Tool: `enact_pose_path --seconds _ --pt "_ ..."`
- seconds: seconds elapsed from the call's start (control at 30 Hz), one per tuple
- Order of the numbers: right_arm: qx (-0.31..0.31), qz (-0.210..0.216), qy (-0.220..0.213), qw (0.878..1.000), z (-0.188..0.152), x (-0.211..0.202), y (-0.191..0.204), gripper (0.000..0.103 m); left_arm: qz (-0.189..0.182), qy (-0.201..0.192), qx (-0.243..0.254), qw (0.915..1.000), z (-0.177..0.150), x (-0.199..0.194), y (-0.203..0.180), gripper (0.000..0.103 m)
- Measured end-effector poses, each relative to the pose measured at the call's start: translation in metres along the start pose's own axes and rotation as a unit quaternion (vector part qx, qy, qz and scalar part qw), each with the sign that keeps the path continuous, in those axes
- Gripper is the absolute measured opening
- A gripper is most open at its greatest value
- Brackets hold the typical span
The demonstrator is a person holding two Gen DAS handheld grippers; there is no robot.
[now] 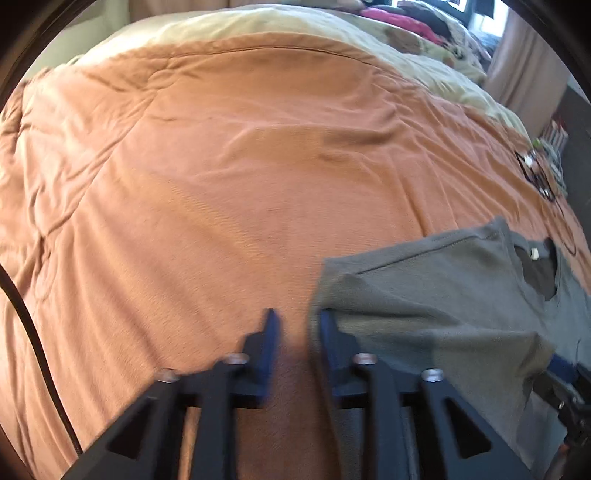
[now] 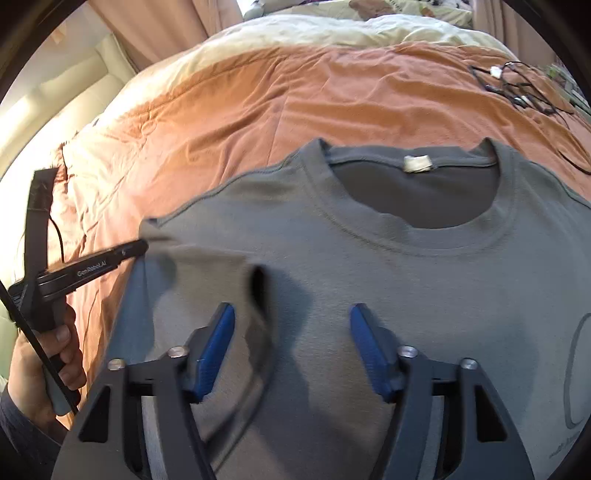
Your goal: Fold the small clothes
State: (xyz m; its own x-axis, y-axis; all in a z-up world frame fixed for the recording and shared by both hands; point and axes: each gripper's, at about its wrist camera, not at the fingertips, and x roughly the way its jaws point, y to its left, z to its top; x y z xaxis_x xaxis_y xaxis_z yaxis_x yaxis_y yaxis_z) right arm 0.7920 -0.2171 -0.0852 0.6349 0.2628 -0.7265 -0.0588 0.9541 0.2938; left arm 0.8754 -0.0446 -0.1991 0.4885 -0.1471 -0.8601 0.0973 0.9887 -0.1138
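A grey T-shirt [image 2: 369,258] lies front up on the orange blanket [image 2: 240,110], collar with its white tag [image 2: 417,163] at the far side. Its left sleeve is folded in over the body. My right gripper [image 2: 291,325] is open, hovering just above the shirt's chest. My left gripper [image 1: 295,325] is slightly open and empty at the shirt's left edge [image 1: 424,314], its right finger [image 1: 328,332] touching the cloth. The left gripper also shows from the side in the right wrist view [image 2: 142,248], at the sleeve fold.
Black cables with white plugs [image 2: 517,85] lie on the blanket at the far right. A cream duvet [image 2: 314,33] and a heap of coloured clothes [image 1: 406,22] lie at the bed's far end. A black cable [image 1: 33,350] hangs at the left.
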Motion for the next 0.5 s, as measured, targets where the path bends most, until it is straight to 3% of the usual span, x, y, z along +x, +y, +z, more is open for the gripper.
enact_pose_path --seconds 0.1,0.5 --pt "-0.006 0.015 0.005 1.000 -0.007 -0.009 0.001 0.064 -0.039 0.011 -0.006 0.9992 -0.008 -0.010 0.005 0.055" --pt "-0.061 0.016 0.059 0.996 -0.051 -0.041 0.043 0.064 -0.053 0.062 0.047 0.9956 -0.089 -0.060 0.009 0.055"
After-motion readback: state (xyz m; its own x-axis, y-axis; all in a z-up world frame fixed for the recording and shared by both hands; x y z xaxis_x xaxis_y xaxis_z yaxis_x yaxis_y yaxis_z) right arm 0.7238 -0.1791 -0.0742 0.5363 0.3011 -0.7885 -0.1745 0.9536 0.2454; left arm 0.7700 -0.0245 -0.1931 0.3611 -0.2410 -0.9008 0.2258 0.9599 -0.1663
